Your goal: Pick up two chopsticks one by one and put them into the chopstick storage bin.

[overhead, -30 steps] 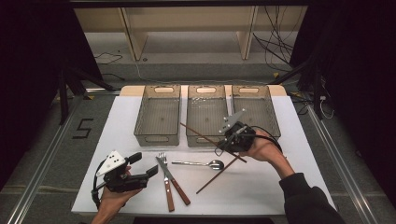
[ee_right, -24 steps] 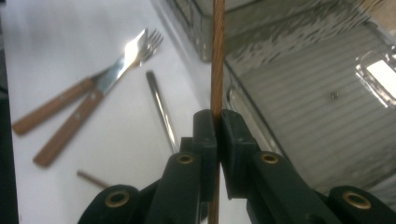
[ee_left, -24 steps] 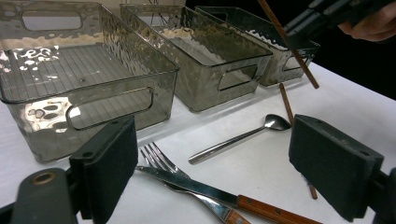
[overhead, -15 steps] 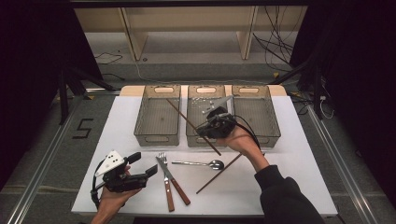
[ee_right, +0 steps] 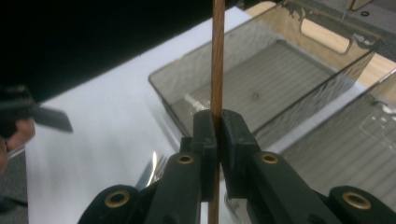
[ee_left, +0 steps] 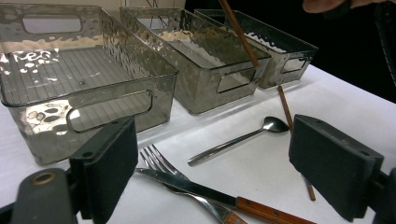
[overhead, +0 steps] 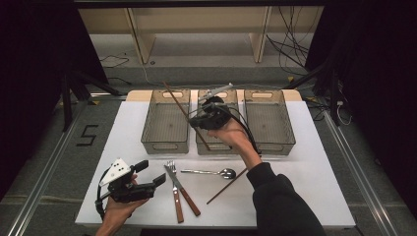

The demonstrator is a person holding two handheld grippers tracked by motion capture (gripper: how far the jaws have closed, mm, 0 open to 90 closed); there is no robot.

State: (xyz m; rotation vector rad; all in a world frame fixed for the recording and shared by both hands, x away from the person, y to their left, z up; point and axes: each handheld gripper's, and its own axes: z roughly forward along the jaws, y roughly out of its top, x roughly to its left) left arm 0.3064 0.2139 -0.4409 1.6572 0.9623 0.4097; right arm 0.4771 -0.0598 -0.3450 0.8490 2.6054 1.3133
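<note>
Fingers of the right gripper (ee_right: 215,140) were pressed together on a brown chopstick (ee_right: 216,60), pinching it partway along its length so that a long stretch rose beyond the pads and a shorter stretch hung below them. In the high view the right gripper (overhead: 209,116) hovered over the near half of the middle bin (overhead: 231,98), and the held chopstick (overhead: 179,104) ran on a diagonal: its far end pointed up and left across the left bin (overhead: 167,142), while its near end dipped toward the middle bin's front wall. That slant was what mattered for the coming move. Each bin was long from near to far, so the stick's long axis crossed the bins rather than lying along one; I judged it would have to be turned near-to-far before it could drop cleanly inside, or it might bridge a rim.

The right bin (overhead: 268,142) stood just right of the hand, apart from the stick. A second chopstick (overhead: 227,186) lay flat on the white table (overhead: 305,187), near and right of the spoon (overhead: 209,172), also on a diagonal. The right hand was clearly nearer to it.

The left gripper (overhead: 145,175) rested at the near left of the table with its pads (ee_left: 109,163) spread wide and nothing between them. The fork (ee_left: 161,161) and knife (ee_left: 196,189) lay just ahead of them, closer to this hand.
</note>
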